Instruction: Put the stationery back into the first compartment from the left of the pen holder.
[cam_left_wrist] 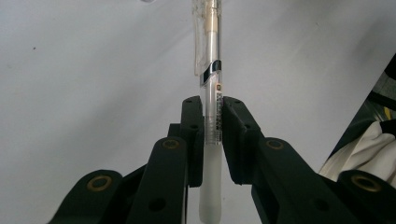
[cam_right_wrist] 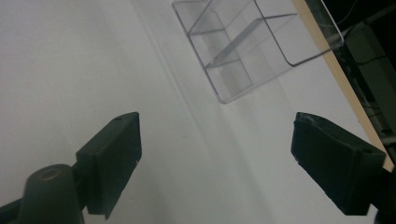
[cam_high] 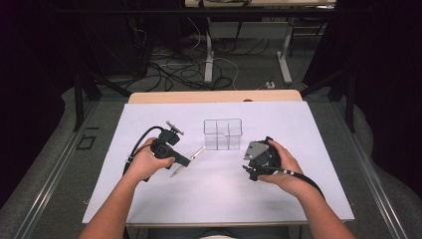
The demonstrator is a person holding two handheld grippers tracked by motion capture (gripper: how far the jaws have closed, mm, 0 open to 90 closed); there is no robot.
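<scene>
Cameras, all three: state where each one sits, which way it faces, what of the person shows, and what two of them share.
High view: fixed above the person's side, facing forward and down on the table; both forearms, left gripper and right gripper show.
Left gripper view: rides the left gripper, looking along its fingers, shut on a pen.
Right gripper view: rides the right gripper, facing the clear organizer between open fingers.
Shared: the high view and the right gripper view both show the organizer.

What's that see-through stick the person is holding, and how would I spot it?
Look at the white table, left of the clear divided box. There the left gripper is shut on a pen: slim, with a clear barrel and a dark band, the one long thin thing there.
</scene>
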